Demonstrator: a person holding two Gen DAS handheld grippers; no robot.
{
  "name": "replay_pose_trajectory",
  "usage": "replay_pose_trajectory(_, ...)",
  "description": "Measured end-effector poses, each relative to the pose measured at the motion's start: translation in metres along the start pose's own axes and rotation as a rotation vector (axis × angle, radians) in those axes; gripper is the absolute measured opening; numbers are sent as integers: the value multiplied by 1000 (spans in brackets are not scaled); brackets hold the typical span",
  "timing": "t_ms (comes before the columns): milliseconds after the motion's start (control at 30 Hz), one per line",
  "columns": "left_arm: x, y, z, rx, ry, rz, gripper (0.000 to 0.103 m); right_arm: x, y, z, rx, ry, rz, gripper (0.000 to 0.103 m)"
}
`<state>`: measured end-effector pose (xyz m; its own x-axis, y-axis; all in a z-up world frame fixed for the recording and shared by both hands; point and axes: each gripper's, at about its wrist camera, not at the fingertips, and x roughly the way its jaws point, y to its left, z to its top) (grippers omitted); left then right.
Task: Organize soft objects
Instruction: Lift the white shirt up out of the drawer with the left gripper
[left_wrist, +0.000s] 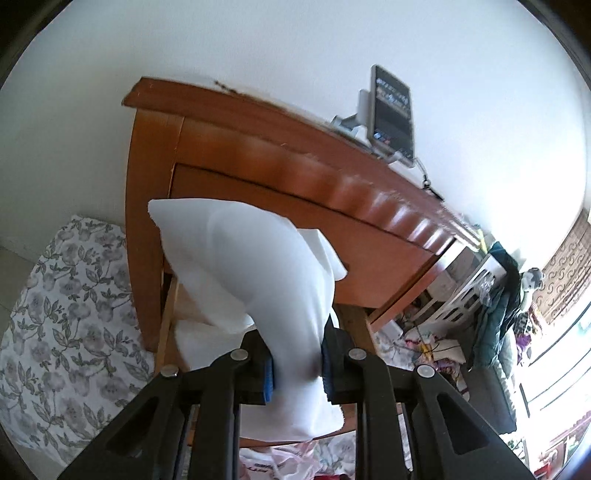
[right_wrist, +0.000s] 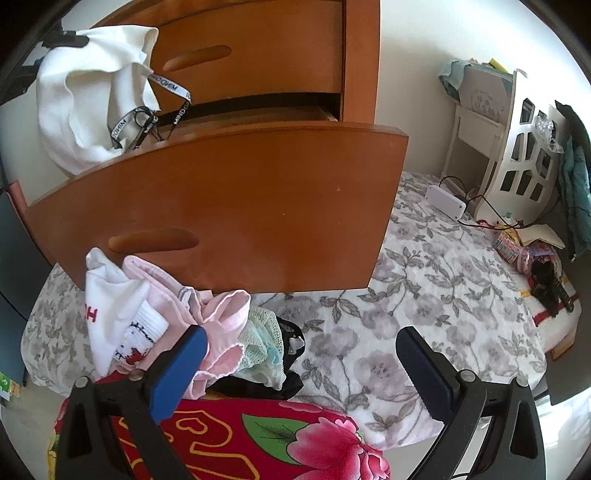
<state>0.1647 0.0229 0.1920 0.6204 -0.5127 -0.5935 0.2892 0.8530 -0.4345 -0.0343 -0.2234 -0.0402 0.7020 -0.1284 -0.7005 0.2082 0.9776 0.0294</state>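
White garment (left_wrist: 258, 273) pinched between left gripper (left_wrist: 297, 373) pads, held up in front of the wooden dresser (left_wrist: 280, 177). Right gripper (right_wrist: 299, 373) fingers spread, nothing between them, over the clothes pile (right_wrist: 192, 325) on the floral bedcover (right_wrist: 424, 295). Bottom drawer (right_wrist: 229, 206) pulled out; white wall behind.

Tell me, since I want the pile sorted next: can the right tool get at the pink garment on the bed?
Probably yes. The right tool stands open and empty just over the clothes pile, and the pink garment lies on top beside its left finger, with nothing covering it.
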Motion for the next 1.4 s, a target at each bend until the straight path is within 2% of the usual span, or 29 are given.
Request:
replay_pose_trajectory(167, -17, -16, -6, 8, -44, -28, 20, -6, 2, 0, -8, -29, -13, 103)
replay_pose_trajectory(633, -98, -72, -24, 171, -172, -87, 20, -17, 10, -1, -53, -94, -52, 103)
replay_pose_trajectory(733, -109, -84, -28, 205, -180, -97, 20, -21, 11, -1, -57, -113, -53, 103)
replay_pose_trajectory(1067, -117, -102, -48, 257, -155, -94, 20, -36, 18, -4, -88, -185, -58, 103)
replay_pose_trajectory(1400, -87, -106, -74, 265, -24, -87, 20, -43, 21, -6, -109, -209, -51, 103)
